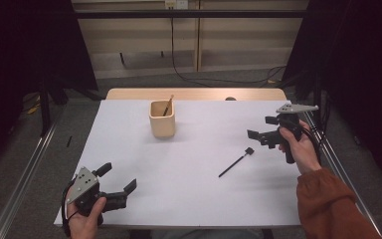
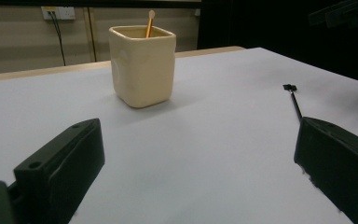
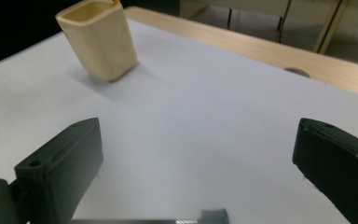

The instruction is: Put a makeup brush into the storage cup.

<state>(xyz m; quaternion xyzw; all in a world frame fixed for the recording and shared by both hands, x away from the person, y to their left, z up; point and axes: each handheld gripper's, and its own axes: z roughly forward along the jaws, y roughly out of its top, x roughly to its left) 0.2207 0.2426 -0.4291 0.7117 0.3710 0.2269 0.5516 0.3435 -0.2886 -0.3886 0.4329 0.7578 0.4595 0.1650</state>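
A cream square cup (image 1: 162, 119) stands on the white table sheet (image 1: 194, 189) at the back centre, with a thin orange stick (image 1: 168, 105) leaning inside it. A slim black tool with a small square head (image 1: 236, 163) lies flat right of centre. My left gripper (image 1: 118, 177) is held open near the front left corner, its jaws empty. In the left gripper view the gripper (image 2: 199, 137) faces the cup (image 2: 142, 65), the stick (image 2: 149, 23) and the black tool (image 2: 294, 100). My right gripper (image 1: 261, 127) hovers open just behind the tool. In the right gripper view the gripper (image 3: 198, 140) is above the tool's head (image 3: 213, 215), with the cup (image 3: 100, 39) beyond.
A strip of bare wooden tabletop (image 1: 194, 93) runs along the far edge, with a small dark hole (image 3: 296, 71) in it. Metal rails flank the table on both sides. Cables hang from the wall behind.
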